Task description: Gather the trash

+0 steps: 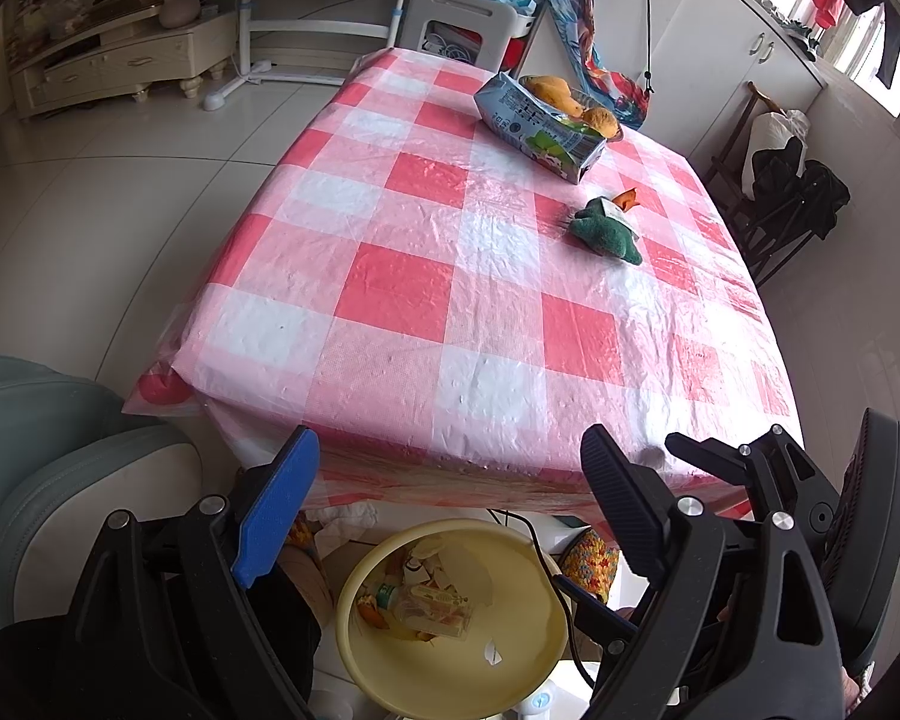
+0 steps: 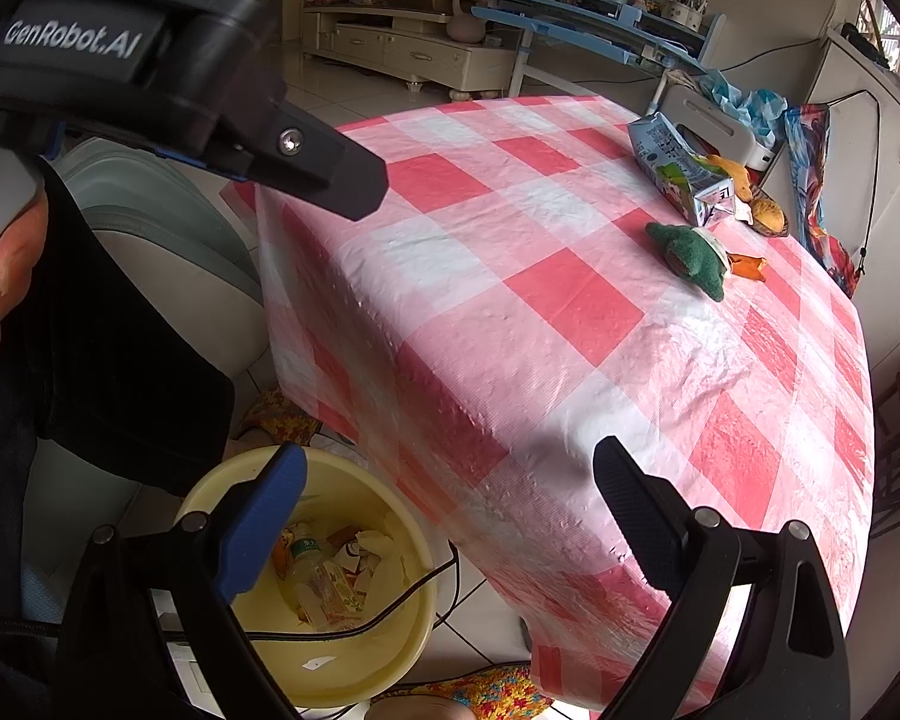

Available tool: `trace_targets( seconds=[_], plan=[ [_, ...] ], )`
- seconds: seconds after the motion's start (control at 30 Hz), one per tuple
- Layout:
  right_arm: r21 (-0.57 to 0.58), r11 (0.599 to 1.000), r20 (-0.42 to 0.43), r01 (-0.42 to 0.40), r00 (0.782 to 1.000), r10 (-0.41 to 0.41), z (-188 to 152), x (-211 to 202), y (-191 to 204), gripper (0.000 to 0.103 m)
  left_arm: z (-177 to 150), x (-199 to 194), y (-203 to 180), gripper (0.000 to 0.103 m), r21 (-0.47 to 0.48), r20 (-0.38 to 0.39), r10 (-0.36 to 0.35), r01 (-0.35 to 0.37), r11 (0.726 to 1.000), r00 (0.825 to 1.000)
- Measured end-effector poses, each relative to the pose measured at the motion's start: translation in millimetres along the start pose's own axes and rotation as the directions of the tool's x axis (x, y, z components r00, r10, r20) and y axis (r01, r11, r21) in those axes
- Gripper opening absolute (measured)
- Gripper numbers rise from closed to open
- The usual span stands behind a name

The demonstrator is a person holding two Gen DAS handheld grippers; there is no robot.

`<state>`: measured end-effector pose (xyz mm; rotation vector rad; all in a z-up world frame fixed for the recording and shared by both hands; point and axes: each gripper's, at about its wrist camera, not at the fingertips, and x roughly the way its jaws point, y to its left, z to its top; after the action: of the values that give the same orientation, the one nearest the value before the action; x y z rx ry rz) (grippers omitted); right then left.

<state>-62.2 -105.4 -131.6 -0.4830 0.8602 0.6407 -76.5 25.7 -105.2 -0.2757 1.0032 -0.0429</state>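
Observation:
A crushed milk carton (image 1: 540, 126) (image 2: 678, 174) lies on the far right of the red-checked table (image 1: 390, 300) (image 2: 570, 372), with orange fruit peels (image 1: 570, 99) (image 2: 762, 210) against it. Nearer lies a green wad with an orange scrap (image 1: 606, 228) (image 2: 690, 255). Below the table's near edge stands a yellow bin (image 1: 354, 576) (image 2: 414, 642) holding a plastic bottle and paper scraps. My left gripper (image 1: 450, 504) hovers open above the bin, nothing between its pads. My right gripper (image 2: 450, 516) is also open and empty, beside it at the table's near edge.
A grey-green chair (image 1: 60, 450) (image 2: 168, 240) stands left of the bin. A black cable (image 2: 390, 606) crosses the bin's rim. Patterned slippers (image 1: 588, 558) (image 2: 486, 690) lie on the floor. A white stool (image 1: 456, 18) and a dark folding chair (image 1: 780, 198) flank the table's far side.

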Motion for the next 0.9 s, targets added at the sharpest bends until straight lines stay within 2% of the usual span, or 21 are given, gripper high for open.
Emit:
trace_targets(
  seconds=[0.9],
  plan=[
    [0.0, 1.0, 0.0, 0.0, 1.0, 0.0, 0.4, 0.5, 0.5, 0.092, -1.2, 0.3, -0.9, 0.086, 0.002, -0.003, 0.0, 0.0, 1.0, 1.0]
  ],
)
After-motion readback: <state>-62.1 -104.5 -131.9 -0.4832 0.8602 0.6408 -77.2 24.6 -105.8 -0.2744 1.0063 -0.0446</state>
